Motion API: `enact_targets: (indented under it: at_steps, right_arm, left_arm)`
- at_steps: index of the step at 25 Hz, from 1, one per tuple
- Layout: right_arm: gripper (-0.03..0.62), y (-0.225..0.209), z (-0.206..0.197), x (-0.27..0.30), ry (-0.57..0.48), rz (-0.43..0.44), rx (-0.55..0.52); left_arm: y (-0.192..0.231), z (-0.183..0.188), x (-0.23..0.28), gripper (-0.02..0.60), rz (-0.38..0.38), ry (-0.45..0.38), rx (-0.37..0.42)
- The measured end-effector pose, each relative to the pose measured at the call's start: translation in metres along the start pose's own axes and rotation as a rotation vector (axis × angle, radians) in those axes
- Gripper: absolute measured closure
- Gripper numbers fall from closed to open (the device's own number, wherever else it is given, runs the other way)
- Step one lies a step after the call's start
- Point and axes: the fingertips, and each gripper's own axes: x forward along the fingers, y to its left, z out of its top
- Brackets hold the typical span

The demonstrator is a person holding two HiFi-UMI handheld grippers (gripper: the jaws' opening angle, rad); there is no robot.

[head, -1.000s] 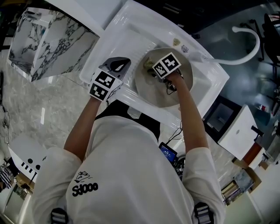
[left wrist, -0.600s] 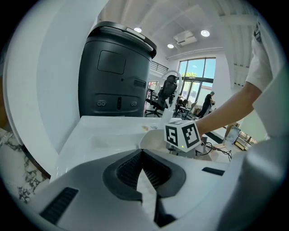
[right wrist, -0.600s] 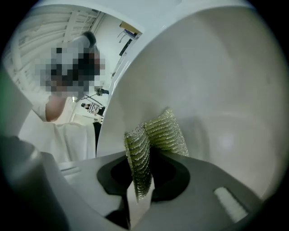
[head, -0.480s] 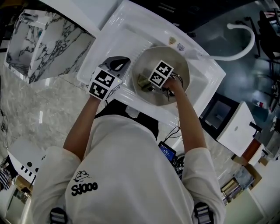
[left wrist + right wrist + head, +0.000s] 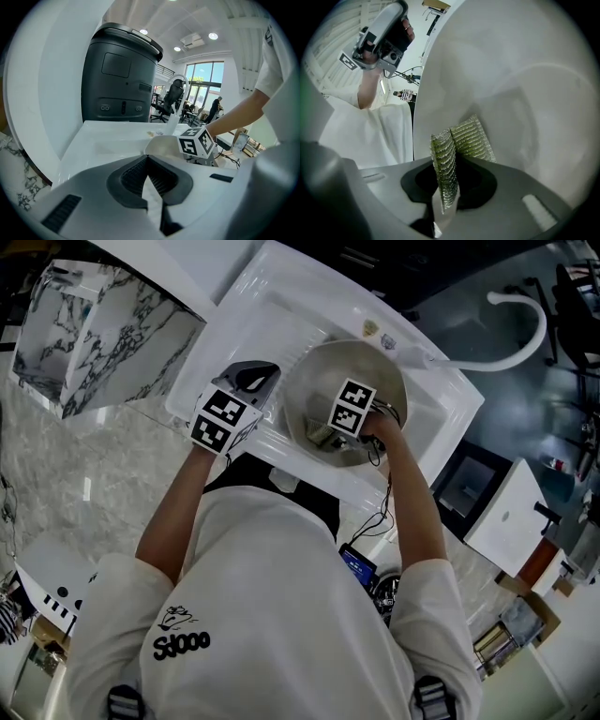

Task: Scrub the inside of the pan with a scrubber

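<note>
At the left, our left claw (image 5: 255, 379) sits over the near ledge of the white sink (image 5: 281, 296). It is just beside the pan (image 5: 375, 357) but apart from it. In the left gripper view its jaws are drawn together at the tips, and we see nothing between them. So nothing steadies the pan (that is our first worry). The pan lies loose in the sink basin, and we judge that a firm stroke against its wall could make it rock, turn or slide away from the pressure.

In the middle, the pan lies open side up, and our right claw (image 5: 328, 432) is down inside it. In the right gripper view this claw is clamped on the scrubber (image 5: 459, 140), a green and silver mesh pad. The pad is folded between the jaws and its free end is pressed to the pale inner wall. Only a narrow fold is pinched. If we drag hard, the mesh could pull out of the grip, or fold flat so that the claw's own tips scrape the metal instead.

To the right, a thin black cable (image 5: 382, 486) hangs from that gripper near the pan's rim. We think a wide sweep could snag it. The white faucet (image 5: 520, 352) curves well clear of the pan, off to the side.
</note>
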Motion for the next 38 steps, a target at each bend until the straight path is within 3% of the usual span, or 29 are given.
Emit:
enact_targets:
  at_steps: [7,14,18,24,29,38]
  right_arm:
    - [0.522,-0.014,-0.028,-0.007,0.078,-0.055,0.044]
    - [0.522,-0.044,-0.054,-0.026,0.167,-0.235,0.050]
    - [0.522,-0.062,-0.057,-0.041,0.110,-0.320,0.068]
    - [0.522,-0.092,-0.053,-0.073,0.014,-0.515,0.094]
    - [0.522,-0.105,-0.044,-0.089,-0.037,-0.612,0.111]
    - [0.520,-0.125,0.003,-0.127,-0.156,-0.801,0.109]
  left_arm:
    - [0.002,0.000,-0.001,0.577,-0.003,-0.001,-0.010]
    - [0.003,0.001,0.001,0.577,-0.004,-0.002,-0.010]
    - [0.004,-0.001,0.000,0.577,-0.001,0.002,-0.012]
    - [0.005,-0.002,-0.002,0.577,-0.002,0.006,-0.010]
    - [0.004,-0.001,-0.002,0.577,-0.004,0.008,-0.004]
    - [-0.010,-0.007,0.001,0.577,-0.033,0.037,0.018]
